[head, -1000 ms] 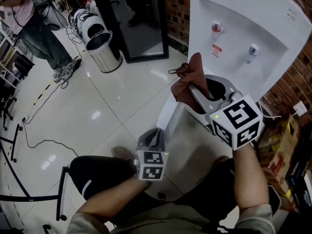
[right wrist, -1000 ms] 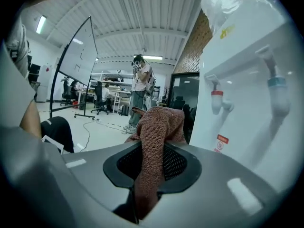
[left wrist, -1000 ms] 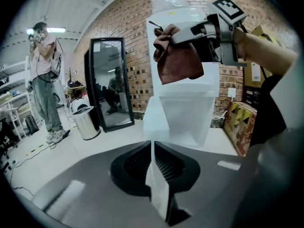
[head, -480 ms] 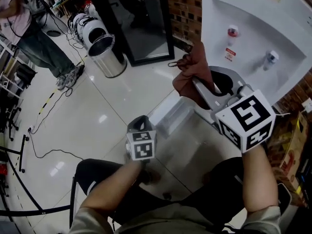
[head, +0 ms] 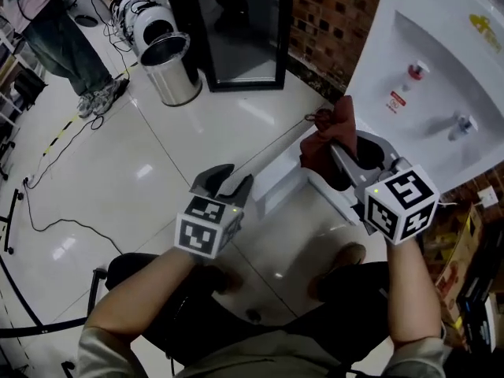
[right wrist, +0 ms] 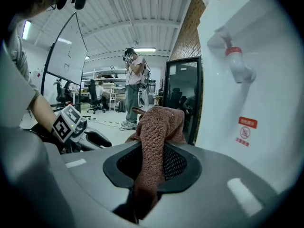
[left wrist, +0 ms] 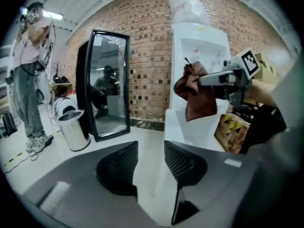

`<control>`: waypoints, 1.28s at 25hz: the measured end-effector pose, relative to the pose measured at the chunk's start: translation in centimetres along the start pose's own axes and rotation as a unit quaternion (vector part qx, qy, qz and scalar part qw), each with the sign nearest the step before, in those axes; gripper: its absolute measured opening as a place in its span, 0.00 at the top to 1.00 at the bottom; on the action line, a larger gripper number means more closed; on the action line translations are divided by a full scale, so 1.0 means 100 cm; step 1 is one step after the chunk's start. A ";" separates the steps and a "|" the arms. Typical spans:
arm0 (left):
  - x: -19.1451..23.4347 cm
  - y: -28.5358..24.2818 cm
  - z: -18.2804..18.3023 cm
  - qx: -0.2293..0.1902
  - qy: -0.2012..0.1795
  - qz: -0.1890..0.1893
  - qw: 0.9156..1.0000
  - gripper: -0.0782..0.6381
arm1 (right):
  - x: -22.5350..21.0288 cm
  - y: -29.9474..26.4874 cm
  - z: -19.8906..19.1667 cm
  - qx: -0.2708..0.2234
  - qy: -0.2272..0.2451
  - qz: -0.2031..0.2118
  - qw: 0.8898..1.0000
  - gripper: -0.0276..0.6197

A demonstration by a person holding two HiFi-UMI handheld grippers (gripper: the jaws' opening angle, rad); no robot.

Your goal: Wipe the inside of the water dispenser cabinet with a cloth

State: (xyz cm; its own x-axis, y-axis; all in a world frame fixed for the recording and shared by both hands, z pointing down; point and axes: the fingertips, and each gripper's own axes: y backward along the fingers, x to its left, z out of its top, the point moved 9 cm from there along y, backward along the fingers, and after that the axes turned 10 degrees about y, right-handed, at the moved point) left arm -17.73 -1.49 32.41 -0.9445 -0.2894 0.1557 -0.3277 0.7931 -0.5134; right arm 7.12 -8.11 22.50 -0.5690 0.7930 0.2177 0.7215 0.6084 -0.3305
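- The left gripper (head: 228, 181) is nearest, low over the pale tiled floor (head: 157, 164). Its jaws stand apart with nothing between them, and they have just been opening. I judge that this hand has no more work at the door and is free.
- Just beyond its tips is the white cabinet door (head: 272, 181) of the dispenser. It stands swung outward, so the way into the cabinet seems clear.
- The right gripper (right wrist: 151, 160) is closed on a reddish-brown knitted cloth (head: 327, 132). The pads pinch the cloth in its lower part, and a loose bunch stands out in front of the tips. This gives a soft part that can meet the cabinet walls before the hard jaws do.
- The cloth is in the air in front of the lower part of the white plastic water dispenser (head: 441, 61), beside the open door. It is not yet inside, so in my judgement the wiping has not started.
- The inside of the cabinet is hidden behind the right gripper and the cloth, so I cannot tell its condition.
- Higher on the dispenser are a red tap (head: 415, 73) and a blue tap (head: 465, 124), well above the cloth.
- Farther away are a round steel waste bin (head: 169, 73), a tall black-framed mirror (head: 236, 30) against the brick wall (head: 331, 22), and a standing person (head: 55, 38).
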 end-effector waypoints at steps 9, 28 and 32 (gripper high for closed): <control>-0.011 0.011 -0.023 0.008 0.062 -0.101 0.993 0.48 | 0.047 -0.043 0.023 -0.011 0.050 0.087 0.995 0.81; 0.025 -0.033 -0.027 0.047 -0.034 -0.021 0.998 0.61 | 0.068 -0.074 0.026 -0.009 0.054 0.127 0.990 0.81; 0.032 -0.039 -0.020 0.058 -0.041 -0.024 0.997 0.61 | 0.071 -0.090 0.020 0.001 0.057 0.131 0.990 0.81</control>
State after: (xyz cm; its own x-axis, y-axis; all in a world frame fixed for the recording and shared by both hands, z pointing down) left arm -19.56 -4.41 36.59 -0.9210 -0.3718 0.1161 -0.3630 0.7115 -0.6016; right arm -4.19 -8.03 25.15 -0.3133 0.9223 0.2261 0.8382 0.3805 -0.3907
